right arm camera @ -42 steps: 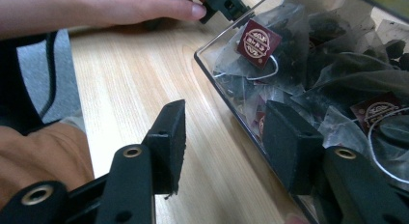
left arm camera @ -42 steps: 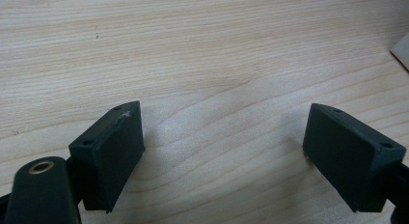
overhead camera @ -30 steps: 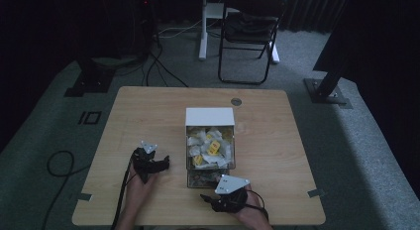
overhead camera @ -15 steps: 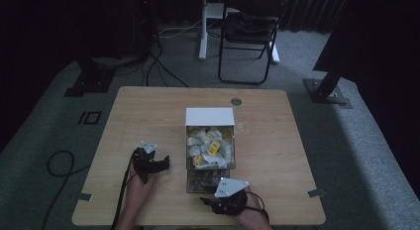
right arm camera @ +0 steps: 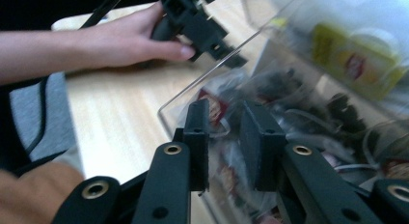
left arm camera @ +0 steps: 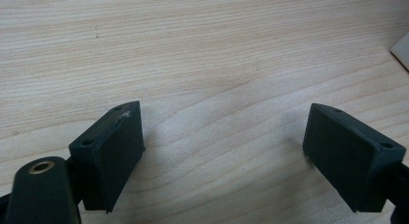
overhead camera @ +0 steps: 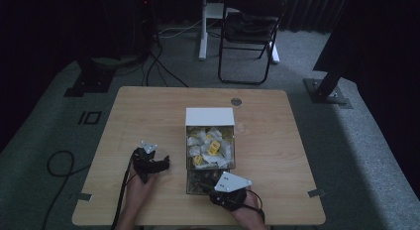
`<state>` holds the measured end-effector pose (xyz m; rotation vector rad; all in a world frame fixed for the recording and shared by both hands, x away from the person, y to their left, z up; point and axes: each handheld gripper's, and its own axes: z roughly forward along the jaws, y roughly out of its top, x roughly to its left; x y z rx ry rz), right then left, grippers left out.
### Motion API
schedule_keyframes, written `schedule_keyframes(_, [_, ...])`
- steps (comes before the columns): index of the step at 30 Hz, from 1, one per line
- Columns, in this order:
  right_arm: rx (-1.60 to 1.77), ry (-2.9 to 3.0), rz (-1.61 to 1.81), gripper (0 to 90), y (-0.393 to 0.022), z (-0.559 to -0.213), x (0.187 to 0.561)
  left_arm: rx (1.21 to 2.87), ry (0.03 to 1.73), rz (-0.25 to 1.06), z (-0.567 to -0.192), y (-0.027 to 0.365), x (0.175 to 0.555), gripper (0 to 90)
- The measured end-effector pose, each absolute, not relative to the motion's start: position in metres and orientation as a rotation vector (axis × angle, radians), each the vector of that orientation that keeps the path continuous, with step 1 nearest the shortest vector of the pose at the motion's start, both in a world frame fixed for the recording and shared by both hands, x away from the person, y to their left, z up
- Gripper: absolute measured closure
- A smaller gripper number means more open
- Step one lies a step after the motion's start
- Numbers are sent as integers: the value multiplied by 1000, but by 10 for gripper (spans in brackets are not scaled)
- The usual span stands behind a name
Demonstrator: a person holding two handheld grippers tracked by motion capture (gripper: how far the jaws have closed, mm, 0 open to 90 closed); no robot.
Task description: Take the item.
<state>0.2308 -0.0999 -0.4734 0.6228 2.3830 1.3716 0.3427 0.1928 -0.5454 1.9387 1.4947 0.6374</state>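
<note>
High view: one wooden table (overhead camera: pixel 148 116) carries one clear box (overhead camera: pixel 210 148) with two compartments. The far compartment, by the white lid (overhead camera: pixel 209 117), holds white and yellow sachets (overhead camera: pixel 210 145); the near one holds dark sachets (overhead camera: pixel 198 180). Two grippers sit at the near side: the left gripper (overhead camera: pixel 161 163) just left of the box, resting low over the bare table, and the right gripper (overhead camera: pixel 210 186) at the box's near compartment.

Left gripper view: its two jaws stand wide apart over bare wood with nothing between them.

Right gripper view: the right gripper (right arm camera: pixel 225 137) has just been closing; its two jaws stand a narrow gap apart at the clear wall of the box (right arm camera: pixel 212 79), over the dark sachets (right arm camera: pixel 226 166). Whether the pads pinch one, I cannot tell. Beyond the box one hand (right arm camera: pixel 125 40) holds the left gripper (right arm camera: pixel 231 57).
</note>
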Motion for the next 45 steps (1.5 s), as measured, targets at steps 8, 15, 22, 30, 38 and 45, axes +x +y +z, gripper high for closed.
schedule_keyframes(8, [662, 2346, 1378, 698, -89, -474, 234, 1939, 1495, 637, -545, 193, 343, 152])
schedule_keyframes(15, [669, 2352, 1355, 791, -81, -473, 239, 1939, 1494, 638, -545, 193, 343, 152])
schedule_keyframes(22, [675, 2344, 1358, 900, -85, -471, 238, 1939, 1495, 637, -545, 193, 343, 151])
schedule_keyframes(30, [687, 2314, 1405, 900, -95, -462, 237, 1938, 1494, 639, -546, 193, 343, 152])
schedule_keyframes(38, [692, 2290, 1407, 900, -106, -454, 233, 1938, 1494, 639, -545, 193, 343, 152])
schedule_keyframes(45, [722, 2261, 1401, 900, -119, -451, 230, 1938, 1494, 639, -546, 193, 343, 152])
